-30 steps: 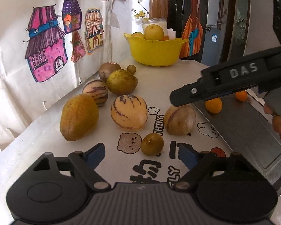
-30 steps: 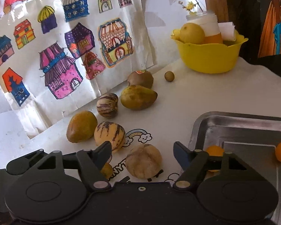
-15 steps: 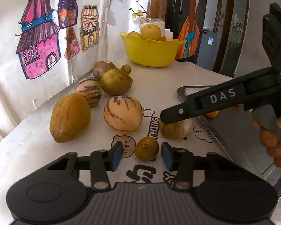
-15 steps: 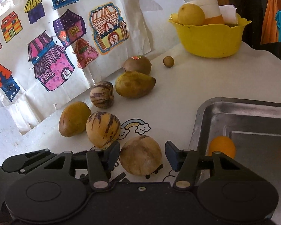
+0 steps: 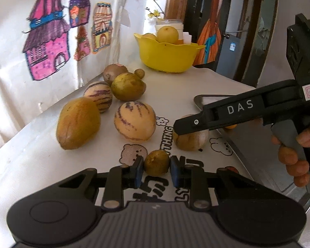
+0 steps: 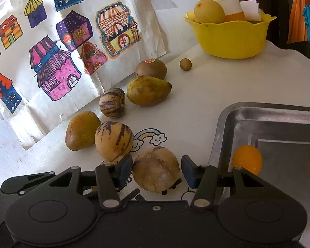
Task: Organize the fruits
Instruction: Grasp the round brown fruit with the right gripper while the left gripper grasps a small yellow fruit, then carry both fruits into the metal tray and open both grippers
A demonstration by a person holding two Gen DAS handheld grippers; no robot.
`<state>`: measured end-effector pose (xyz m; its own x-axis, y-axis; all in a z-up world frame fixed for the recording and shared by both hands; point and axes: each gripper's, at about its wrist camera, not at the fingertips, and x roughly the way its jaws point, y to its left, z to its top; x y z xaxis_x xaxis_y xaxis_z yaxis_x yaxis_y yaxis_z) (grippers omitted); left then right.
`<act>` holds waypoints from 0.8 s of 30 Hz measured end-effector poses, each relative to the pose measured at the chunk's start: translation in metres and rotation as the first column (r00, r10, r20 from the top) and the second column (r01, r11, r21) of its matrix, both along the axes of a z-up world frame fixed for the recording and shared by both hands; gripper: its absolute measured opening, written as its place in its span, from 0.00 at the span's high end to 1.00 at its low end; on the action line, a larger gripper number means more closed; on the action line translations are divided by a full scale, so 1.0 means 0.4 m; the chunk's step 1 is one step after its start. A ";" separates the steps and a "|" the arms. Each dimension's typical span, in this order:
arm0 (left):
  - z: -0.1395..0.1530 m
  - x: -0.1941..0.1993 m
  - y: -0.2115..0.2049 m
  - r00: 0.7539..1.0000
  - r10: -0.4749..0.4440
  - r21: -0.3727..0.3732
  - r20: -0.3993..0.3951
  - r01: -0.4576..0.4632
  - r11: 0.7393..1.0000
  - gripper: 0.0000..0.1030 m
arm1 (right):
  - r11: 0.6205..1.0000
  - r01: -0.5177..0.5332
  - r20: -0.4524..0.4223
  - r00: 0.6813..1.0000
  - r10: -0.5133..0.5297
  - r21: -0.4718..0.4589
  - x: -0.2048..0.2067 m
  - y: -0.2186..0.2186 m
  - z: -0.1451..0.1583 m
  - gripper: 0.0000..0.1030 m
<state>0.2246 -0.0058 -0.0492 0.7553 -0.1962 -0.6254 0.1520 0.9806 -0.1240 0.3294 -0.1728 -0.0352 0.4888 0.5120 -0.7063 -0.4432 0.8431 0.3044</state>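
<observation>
My left gripper (image 5: 156, 170) has its blue pads (image 5: 138, 170) closed against a small round olive-brown fruit (image 5: 156, 164) on the white table. My right gripper (image 6: 156, 171) straddles a tan brown-striped round fruit (image 6: 156, 169); the left pad touches it, the right pad stands slightly off. The right gripper also shows in the left wrist view (image 5: 186, 127), over that fruit (image 5: 191, 141). A steel tray (image 6: 274, 115) at the right holds a small orange fruit (image 6: 247, 158).
Several fruits lie on the table: two purple-striped melons (image 6: 113, 140) (image 6: 112, 103), a yellow-brown mango (image 6: 81, 130), a green mango (image 6: 147, 90), a kiwi (image 6: 152, 68) and a tiny brown fruit (image 6: 185, 64). A yellow bowl (image 6: 232, 36) with fruit stands at the back. Drawings hang at the left.
Both grippers have moved forward and narrowed. The left one has closed on the small olive-brown fruit; the right one has closed in around the tan striped fruit.
</observation>
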 end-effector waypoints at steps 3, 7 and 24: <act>0.002 -0.009 0.006 1.000 0.018 -0.003 -0.001 -0.018 1.000 0.71 | 1.000 -0.001 -0.004 1.000 0.001 -0.006 -0.001 0.003 -0.004 0.47; 0.004 -0.017 0.005 1.000 0.027 0.004 -0.002 -0.027 1.000 0.71 | 1.000 -0.002 -0.010 1.000 0.002 -0.007 -0.003 0.006 -0.010 0.49; 0.048 -0.048 -0.017 0.999 0.041 -0.021 0.019 -0.040 0.999 0.71 | 0.997 0.054 0.033 0.998 -0.056 0.063 -0.086 -0.101 0.040 0.51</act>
<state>0.2054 -0.0127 -0.0302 0.7746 -0.1778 -0.6070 0.1147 0.9832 -0.1417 0.2952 -0.2131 -0.0192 0.5413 0.5259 -0.6561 -0.4076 0.8466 0.3423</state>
